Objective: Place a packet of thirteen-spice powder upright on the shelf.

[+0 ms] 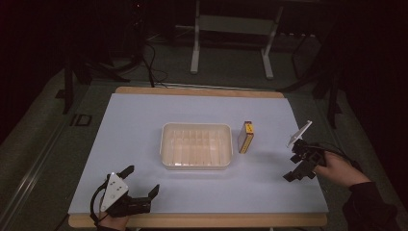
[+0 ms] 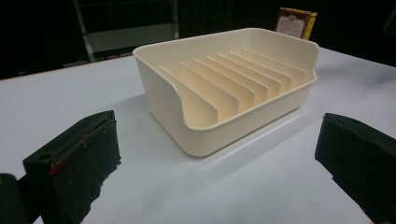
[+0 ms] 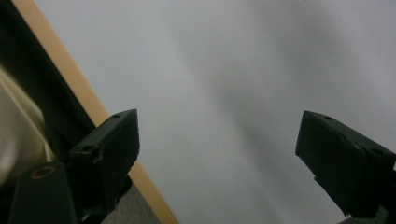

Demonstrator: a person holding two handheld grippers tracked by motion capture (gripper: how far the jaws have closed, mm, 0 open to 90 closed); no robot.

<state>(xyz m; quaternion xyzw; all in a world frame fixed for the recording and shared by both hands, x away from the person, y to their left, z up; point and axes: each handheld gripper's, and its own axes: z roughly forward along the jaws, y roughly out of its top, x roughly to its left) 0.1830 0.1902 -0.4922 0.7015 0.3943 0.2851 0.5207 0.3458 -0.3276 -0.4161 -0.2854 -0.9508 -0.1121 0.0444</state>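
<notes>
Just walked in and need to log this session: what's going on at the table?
A person holds a tool in each hand over a table with a pale sheet. Both tools are open and hold nothing: the left tool sits near the front edge, aimed at a cream slotted rack in the middle; the right tool hovers at the right side. A small yellow-and-brown box stands just right of the rack, untouched.

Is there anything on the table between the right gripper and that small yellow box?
Nothing visible. The right gripper hangs open over the table's right edge, and only bare white surface lies between it and the box, which stands just right of the cream rack.
</notes>
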